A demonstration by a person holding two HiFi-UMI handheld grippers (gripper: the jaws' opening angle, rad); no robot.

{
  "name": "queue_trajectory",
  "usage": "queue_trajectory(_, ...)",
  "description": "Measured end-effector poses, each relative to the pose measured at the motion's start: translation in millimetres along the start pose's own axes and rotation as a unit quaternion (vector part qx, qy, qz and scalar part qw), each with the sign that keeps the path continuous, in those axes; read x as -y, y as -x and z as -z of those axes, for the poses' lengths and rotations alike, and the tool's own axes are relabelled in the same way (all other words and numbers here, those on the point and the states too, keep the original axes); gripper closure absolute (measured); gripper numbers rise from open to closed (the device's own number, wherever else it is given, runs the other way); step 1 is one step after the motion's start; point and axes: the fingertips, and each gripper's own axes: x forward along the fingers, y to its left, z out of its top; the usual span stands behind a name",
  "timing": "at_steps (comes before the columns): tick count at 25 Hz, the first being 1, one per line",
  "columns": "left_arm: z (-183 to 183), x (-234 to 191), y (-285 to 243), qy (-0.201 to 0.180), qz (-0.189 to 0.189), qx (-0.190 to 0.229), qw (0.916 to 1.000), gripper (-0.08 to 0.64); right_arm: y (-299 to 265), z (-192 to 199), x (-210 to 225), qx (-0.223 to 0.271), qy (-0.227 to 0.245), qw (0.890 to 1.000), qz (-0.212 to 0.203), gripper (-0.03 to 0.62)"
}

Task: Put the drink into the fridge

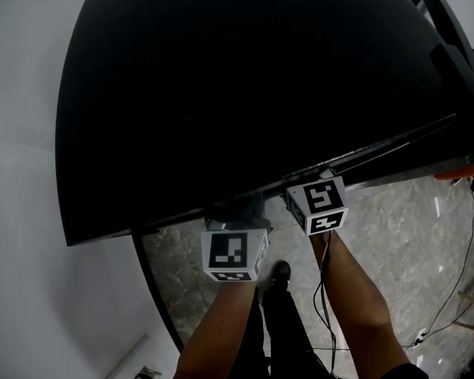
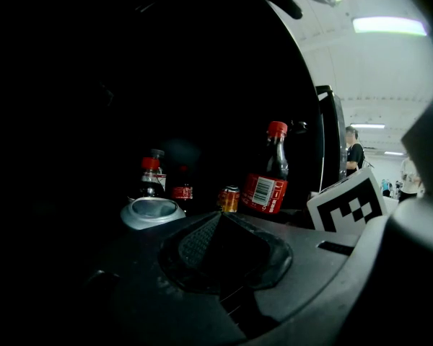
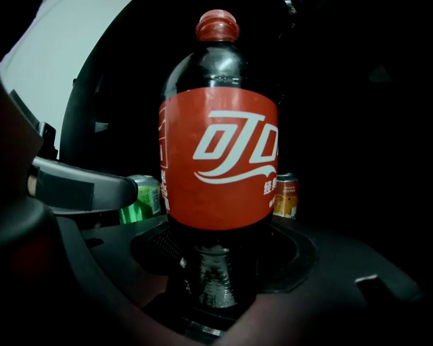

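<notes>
A cola bottle (image 3: 218, 157) with a red label and red cap stands upright between my right gripper's (image 3: 215, 276) jaws, which are shut on its lower body. My left gripper (image 2: 220, 220) is shut, pads pressed together with nothing between them. Ahead of it, in a dark fridge interior, stand a large cola bottle (image 2: 267, 173), two smaller cola bottles (image 2: 151, 176), and an orange can (image 2: 229, 199). In the head view only the marker cubes show, left (image 1: 235, 253) and right (image 1: 324, 204). Both sets of jaws are hidden under the black fridge body (image 1: 245, 85).
A green can (image 3: 143, 199) and an orange can (image 3: 285, 194) stand behind the held bottle. A grey round lid-like part (image 2: 151, 212) lies near my left jaws. The floor is grey marble (image 1: 411, 235) with cables. People stand in the far background (image 2: 354, 153).
</notes>
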Motion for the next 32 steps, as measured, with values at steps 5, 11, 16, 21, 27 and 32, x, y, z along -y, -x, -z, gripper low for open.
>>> queue_trajectory(5, 4.3, 2.9, -2.0, 0.018, 0.000, -0.002, 0.9998, 0.548, -7.2, -0.4, 3.1, -0.002, 0.010, 1.000, 0.000, 0.313)
queue_trajectory(11, 8.3, 9.7, -4.3, 0.021, 0.008, -0.009, 0.9997, 0.548, -9.6, -1.1, 7.5, 0.006, 0.004, 1.000, 0.010, 0.311)
queue_trajectory(16, 13.5, 9.4, -2.6, 0.027, 0.010, -0.013, 0.9995, 0.548, -12.9, 0.2, 8.7, 0.004, 0.003, 1.000, 0.015, 0.311)
queue_trajectory(21, 17.2, 17.9, -6.0, 0.032, 0.014, -0.016, 0.9993, 0.548, -14.8, 12.3, 14.4, -0.010, 0.004, 1.000, 0.022, 0.311)
queue_trajectory(27, 4.2, 21.7, 10.6, 0.030, 0.012, -0.015, 0.9994, 0.548, 9.2, -15.6, 7.5, 0.014, 0.006, 1.000, 0.018, 0.311)
queue_trajectory(32, -13.9, 41.4, 23.2, 0.022, 0.021, -0.025, 0.9992, 0.548, 55.4, -44.3, 1.2, 0.041, -0.016, 0.999, 0.026, 0.311)
